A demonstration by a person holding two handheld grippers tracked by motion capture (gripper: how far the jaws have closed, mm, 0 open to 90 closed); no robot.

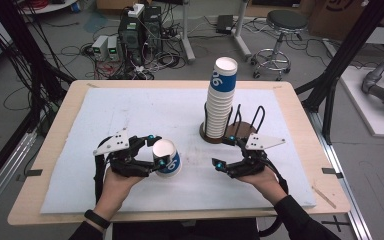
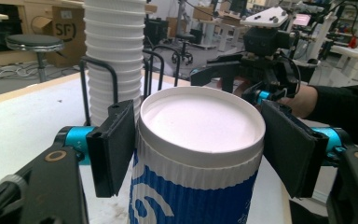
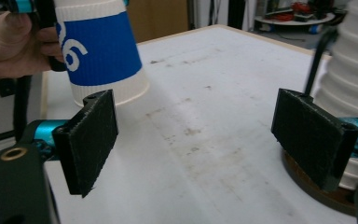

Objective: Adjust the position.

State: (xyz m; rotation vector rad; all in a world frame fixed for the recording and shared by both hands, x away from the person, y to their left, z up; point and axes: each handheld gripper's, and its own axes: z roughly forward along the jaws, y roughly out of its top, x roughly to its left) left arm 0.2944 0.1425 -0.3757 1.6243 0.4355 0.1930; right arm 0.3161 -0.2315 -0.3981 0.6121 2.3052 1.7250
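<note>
While clamped in left gripper (image 1: 156,159) above tabletop (image 1: 130,115), single cup (image 1: 166,158) leans mouth-up, left of cup stack (image 1: 221,97); right gripper (image 1: 226,152), spread and empty, nearer that stack.

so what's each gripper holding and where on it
The left gripper clamps the white-and-blue ribbed paper cup by its sides, just under the rim. The right gripper is open and holds nothing.

Lab: floor computers (image 1: 137,31), tangled cables (image 1: 70,50)
</note>
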